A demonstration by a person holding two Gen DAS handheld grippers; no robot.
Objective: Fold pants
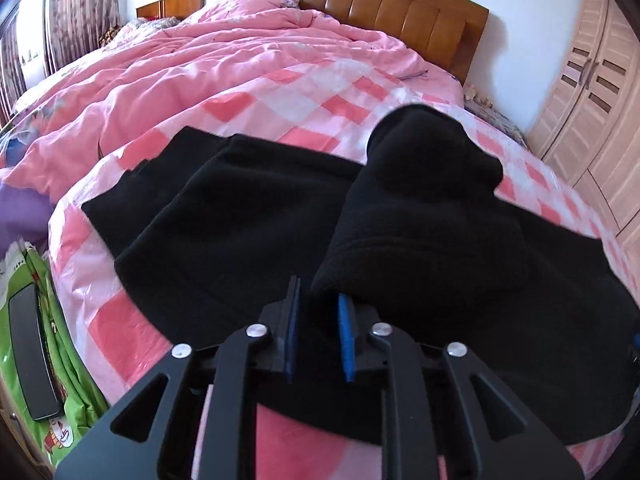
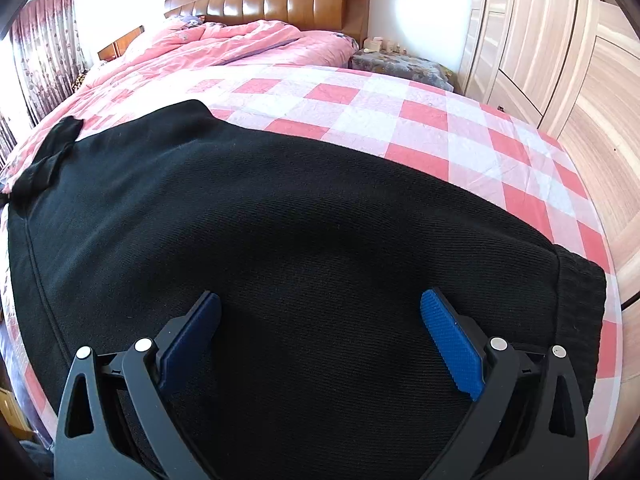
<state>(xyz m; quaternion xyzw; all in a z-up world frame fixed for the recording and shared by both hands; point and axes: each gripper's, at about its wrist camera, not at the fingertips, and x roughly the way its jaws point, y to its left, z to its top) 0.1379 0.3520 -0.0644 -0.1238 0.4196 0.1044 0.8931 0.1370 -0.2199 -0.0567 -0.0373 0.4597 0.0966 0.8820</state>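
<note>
Black pants (image 2: pixel 280 240) lie spread across the near part of the bed, on the pink-and-white checked sheet (image 2: pixel 440 128). A pink quilt (image 1: pixel 180 64) is bunched at the far side toward the wooden headboard (image 1: pixel 380 8); a wardrobe (image 2: pixel 560 60) stands to the right.

Left claw (image 1: pixel 318 320): blue pads drawn close, pinching a thick fold of the pants. The cloth rises from the pads in a raised hump (image 1: pixel 420 184) well above the flat layer. Judged reason: the end is held high so it can be carried over the rest without dragging the lower layer.

Right claw (image 2: pixel 320 328): pads spread wide, nothing between them, low over the flat middle of the pants. Contact with the fabric cannot be told. Its placement reads as ready to pin or grip the flat part while the left brings its end across.

Ribbed cuff or waistband (image 2: pixel 580 300) shows at the near right edge, close to the edge of the bed. A narrow strip (image 2: pixel 52 152) trails at far left.

Fold looks under way, not finished.

Risk, as a guess: thick fleece may slip from the pads, or the lower layer may bunch.
</note>
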